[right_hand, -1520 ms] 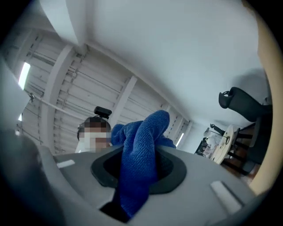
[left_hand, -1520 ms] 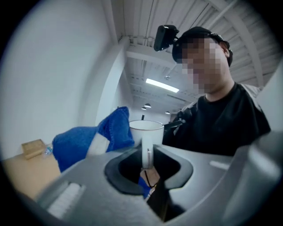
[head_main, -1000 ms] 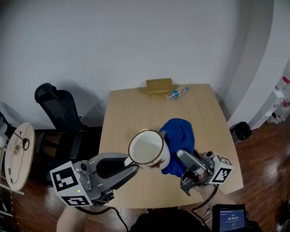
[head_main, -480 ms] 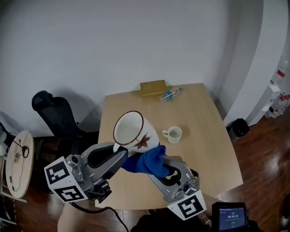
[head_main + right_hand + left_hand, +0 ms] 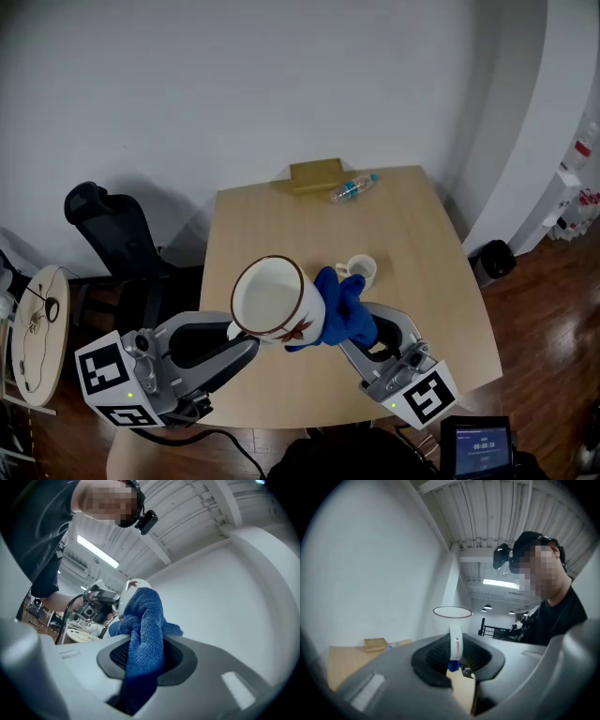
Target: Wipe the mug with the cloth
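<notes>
over the table (image 5: 427,234), left gripper (image 5: 246,339) clamps mug (image 5: 270,300), right gripper (image 5: 362,339) clamps cloth (image 5: 339,314) seemingly touching it.

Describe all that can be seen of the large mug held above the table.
The mug is white, seemingly ceramic, with a dark brown rim and a reddish leaf print on its side. Empty, it hangs above the table, tilted, mouth toward the head camera. The left tool is shut on its handle; the blue cloth in the right tool touches its side.

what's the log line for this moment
left gripper shut on mug | right gripper shut on cloth | cloth against mug's side | mug above table
</notes>
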{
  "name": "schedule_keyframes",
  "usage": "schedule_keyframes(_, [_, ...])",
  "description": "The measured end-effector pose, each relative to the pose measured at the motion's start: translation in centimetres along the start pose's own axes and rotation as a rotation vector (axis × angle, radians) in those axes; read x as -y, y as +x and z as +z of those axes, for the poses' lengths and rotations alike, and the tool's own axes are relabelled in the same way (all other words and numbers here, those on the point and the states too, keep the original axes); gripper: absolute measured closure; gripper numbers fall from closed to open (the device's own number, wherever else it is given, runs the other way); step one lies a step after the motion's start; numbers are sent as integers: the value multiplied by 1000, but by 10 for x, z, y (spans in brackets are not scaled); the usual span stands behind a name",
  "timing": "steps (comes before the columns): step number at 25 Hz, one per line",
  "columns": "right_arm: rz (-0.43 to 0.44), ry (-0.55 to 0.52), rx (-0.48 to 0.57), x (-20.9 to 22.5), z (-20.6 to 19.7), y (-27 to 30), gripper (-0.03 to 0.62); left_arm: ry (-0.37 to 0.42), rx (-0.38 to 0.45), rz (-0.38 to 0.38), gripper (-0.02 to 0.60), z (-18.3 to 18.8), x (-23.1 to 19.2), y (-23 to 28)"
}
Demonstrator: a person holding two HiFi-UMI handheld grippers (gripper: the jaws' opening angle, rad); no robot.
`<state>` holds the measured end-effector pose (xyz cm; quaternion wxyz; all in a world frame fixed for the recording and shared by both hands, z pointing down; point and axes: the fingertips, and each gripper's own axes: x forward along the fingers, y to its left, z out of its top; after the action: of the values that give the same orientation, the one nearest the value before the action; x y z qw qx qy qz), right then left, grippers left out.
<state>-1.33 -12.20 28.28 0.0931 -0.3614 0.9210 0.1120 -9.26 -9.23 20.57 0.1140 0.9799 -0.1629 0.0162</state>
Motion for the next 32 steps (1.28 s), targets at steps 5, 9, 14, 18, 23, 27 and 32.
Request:
schedule_keyframes(5, [143,421,38,6,-24,12,488,-12,7,-25,520,-8,9,2])
schedule_keyframes(9, [292,743,62,-23,-39,23,488,15,-3,8,520,-13,4,9])
schedule_keyframes(14, [364,750,12,-54,-49,23,488,26,-47,86,520,-25,-20,7])
schedule_keyframes(18, [389,696,-29,-62,-55,12,490,2,-76,135,520,-41,-34,2])
schedule_keyframes(23, [339,649,-56,-41,-59,-7,491,-14,-108,155,520,-58,-42,2])
schedule_keyframes(27, [263,660,-52,-17,-64,-20,491,3,-159,186,520,-77,-45,4])
schedule_keyframes(32, [94,634,-50,27,-68,-42,491,8,-240,276,520,-123,-50,6])
